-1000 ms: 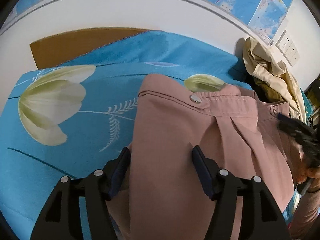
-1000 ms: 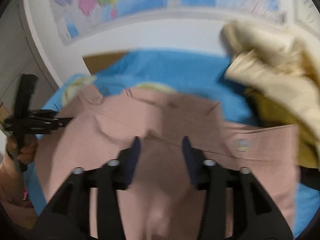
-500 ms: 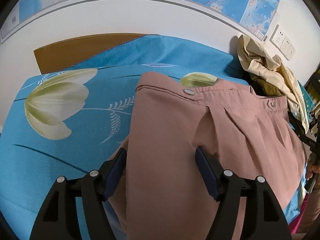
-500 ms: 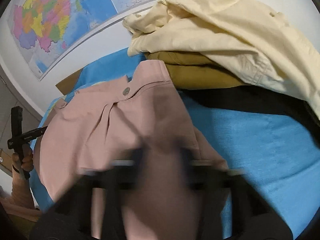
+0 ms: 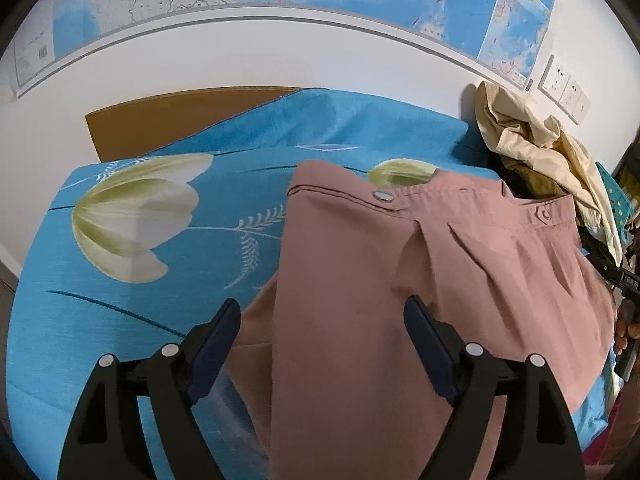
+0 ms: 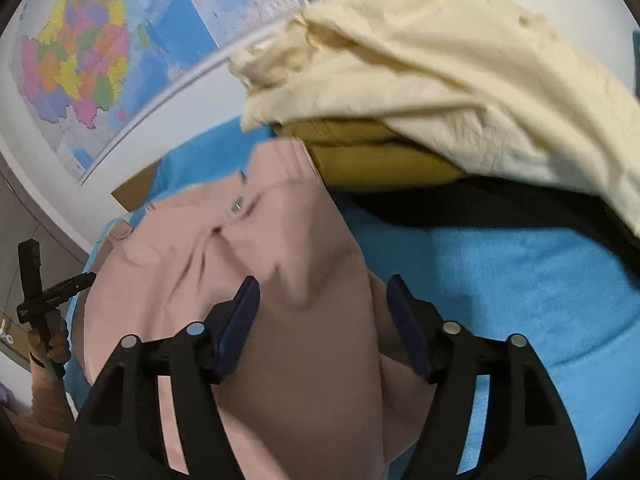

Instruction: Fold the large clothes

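Dusty-pink trousers [image 5: 440, 280] lie flat on the blue bedspread, waistband with two snap buttons toward the wall. My left gripper [image 5: 322, 304] hovers over their left edge. Its jaws are opening, with the cloth's edge below the gap and neither pad pressing on it. In the right wrist view the same trousers [image 6: 280, 240] run from the waistband down under my right gripper [image 6: 323, 282]. That one straddles a raised fold near the trousers' right edge. Its jaws are opening too, and the pads stand clear of the fabric.
The blue bedspread [image 5: 160, 264] has a large pale tulip print. A heap of cream [image 6: 440, 60], mustard [image 6: 372, 152] and black [image 6: 480, 208] clothes sits right of the trousers against the wall. A brown board [image 5: 168, 120], wall maps and sockets [image 5: 564, 88] line the back.
The left jaws have spread wider over the trousers' left edge. The right gripper swung from the trousers' middle to their right edge beside the clothes heap, and rolled.
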The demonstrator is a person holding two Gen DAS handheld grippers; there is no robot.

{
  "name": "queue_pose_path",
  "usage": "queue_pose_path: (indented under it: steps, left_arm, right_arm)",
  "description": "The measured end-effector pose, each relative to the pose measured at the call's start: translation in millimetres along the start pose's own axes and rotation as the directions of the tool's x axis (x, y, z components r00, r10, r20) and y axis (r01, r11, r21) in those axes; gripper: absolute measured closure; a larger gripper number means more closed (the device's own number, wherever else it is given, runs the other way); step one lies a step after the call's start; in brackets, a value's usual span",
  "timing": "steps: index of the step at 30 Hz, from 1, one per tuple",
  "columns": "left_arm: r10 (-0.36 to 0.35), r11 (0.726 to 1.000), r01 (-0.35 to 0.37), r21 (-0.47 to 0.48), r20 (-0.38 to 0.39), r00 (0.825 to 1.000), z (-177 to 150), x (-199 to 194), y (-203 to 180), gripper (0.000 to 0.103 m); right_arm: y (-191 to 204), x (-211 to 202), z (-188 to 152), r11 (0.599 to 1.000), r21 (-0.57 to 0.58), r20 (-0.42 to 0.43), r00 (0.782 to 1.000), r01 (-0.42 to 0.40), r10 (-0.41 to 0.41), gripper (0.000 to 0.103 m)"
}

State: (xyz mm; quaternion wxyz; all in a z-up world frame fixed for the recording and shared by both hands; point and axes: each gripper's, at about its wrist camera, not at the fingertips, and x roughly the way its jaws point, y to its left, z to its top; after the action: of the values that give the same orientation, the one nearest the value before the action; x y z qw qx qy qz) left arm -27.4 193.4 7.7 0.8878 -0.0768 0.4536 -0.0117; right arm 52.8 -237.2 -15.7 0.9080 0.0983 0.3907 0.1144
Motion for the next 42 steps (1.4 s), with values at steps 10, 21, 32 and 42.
queue_pose_path:
  steps: [10, 21, 32, 42]
  left_arm:
    - [-0.012, 1.0, 0.012, -0.003, -0.032, 0.999, 2.1, 13.9, -0.9, 0.043]
    - [0.067, 0.997, -0.067, 0.037, 0.006, 0.998, -4.1, 2.2, -7.6, 0.032]
    - [0.123, 0.984, -0.129, 0.124, 0.06, 0.991, -10.8, -8.6, -36.7, 0.025]
    - [0.112, 0.993, -0.111, 0.037, -0.007, 0.994, -12.1, 7.9, -15.0, 0.022]
  right_arm:
    - [-9.6, -16.5, 18.5, 0.999, 0.019, 0.111, 0.993, 0.032, -0.034, 0.101]
    - [3.3, -30.3, 1.5, 0.997, 0.002, 0.132, 0.988, 0.083, -0.083, 0.066]
    - [91.7, -6.6, -20.5, 0.972, -0.231, 0.071, 0.996, -0.035, 0.052, 0.056]
    - [80.9, 43.6, -13.3, 0.988, -0.157, -0.006, 1.0, -0.004, 0.003, 0.072]
